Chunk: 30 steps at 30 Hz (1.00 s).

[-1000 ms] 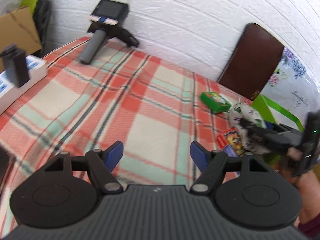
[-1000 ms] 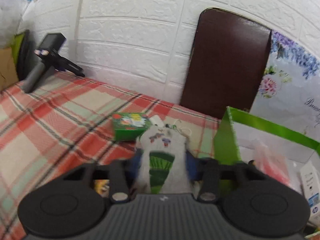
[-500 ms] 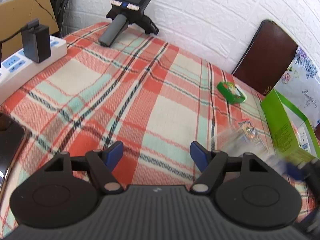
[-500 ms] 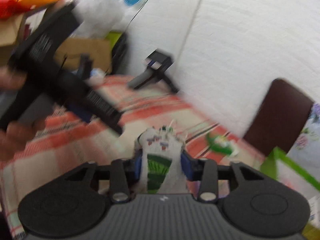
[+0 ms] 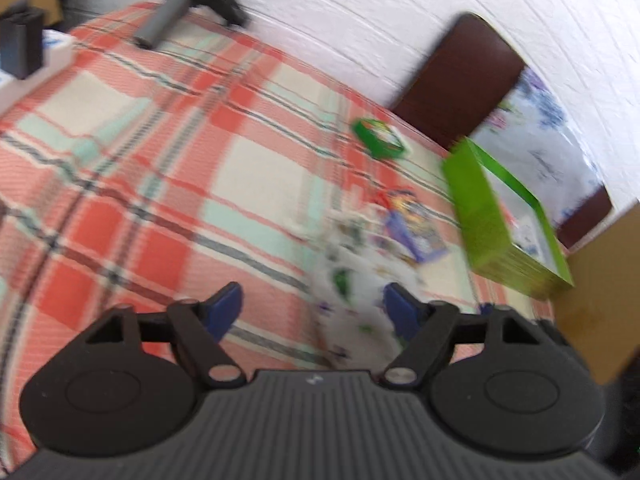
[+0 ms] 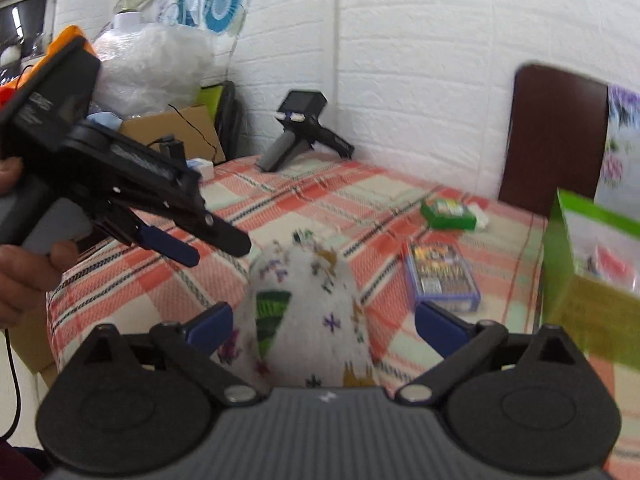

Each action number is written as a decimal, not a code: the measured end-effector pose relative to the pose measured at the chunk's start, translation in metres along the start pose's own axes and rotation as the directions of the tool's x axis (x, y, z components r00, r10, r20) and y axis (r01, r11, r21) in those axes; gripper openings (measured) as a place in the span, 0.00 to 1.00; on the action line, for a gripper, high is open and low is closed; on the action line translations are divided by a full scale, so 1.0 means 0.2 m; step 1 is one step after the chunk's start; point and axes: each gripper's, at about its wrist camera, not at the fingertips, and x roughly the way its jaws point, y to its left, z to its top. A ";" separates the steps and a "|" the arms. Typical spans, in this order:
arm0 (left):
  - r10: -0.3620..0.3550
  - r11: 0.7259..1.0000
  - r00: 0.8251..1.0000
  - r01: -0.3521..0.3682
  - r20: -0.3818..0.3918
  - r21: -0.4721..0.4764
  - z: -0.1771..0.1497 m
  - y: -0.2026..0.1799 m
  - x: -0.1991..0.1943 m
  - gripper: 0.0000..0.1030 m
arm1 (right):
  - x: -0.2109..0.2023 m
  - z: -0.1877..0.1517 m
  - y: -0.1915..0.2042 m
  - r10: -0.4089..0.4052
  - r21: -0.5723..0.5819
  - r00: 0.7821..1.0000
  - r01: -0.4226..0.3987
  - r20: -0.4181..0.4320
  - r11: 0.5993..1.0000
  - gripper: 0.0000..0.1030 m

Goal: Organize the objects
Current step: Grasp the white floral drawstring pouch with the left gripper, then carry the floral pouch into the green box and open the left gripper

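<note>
A white patterned sock (image 6: pixel 308 312) lies between the open fingers of my right gripper (image 6: pixel 324 326), which no longer clamp it. In the left wrist view the sock (image 5: pixel 352 300) is blurred and sits just inside the right finger of my open left gripper (image 5: pixel 314 306). My left gripper also shows in the right wrist view (image 6: pixel 200 240), open, above the table to the sock's left. A blue card pack (image 6: pixel 440 276) and a small green box (image 6: pixel 448 212) lie on the plaid tablecloth (image 5: pixel 160 160). A green open box (image 5: pixel 504 220) stands at the table's right.
A black handheld device with a grey grip (image 6: pixel 296 136) lies at the table's far edge by the white wall. A white power strip with a black adapter (image 5: pixel 20 52) is at the left. A brown chair back (image 6: pixel 556 136) stands behind the table.
My right gripper has opened and let go of the sock. My left gripper has swung right, so the sock now sits between its fingers.
</note>
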 end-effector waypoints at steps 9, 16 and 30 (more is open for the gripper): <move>-0.044 0.994 0.998 0.048 -0.042 0.102 -0.09 -0.17 0.16 0.37 | 0.13 -0.10 0.10 0.045 0.024 0.997 -0.044 -0.064 0.999 0.66; -0.139 0.959 0.986 0.112 0.088 0.262 0.05 -0.48 0.06 0.35 | -0.06 -0.01 0.02 -0.084 0.008 0.983 0.084 0.162 0.996 0.58; -0.290 0.813 0.957 0.239 0.012 0.531 0.24 -1.34 0.53 0.38 | -0.25 0.05 -0.76 -0.458 0.271 0.850 0.390 0.262 0.880 0.59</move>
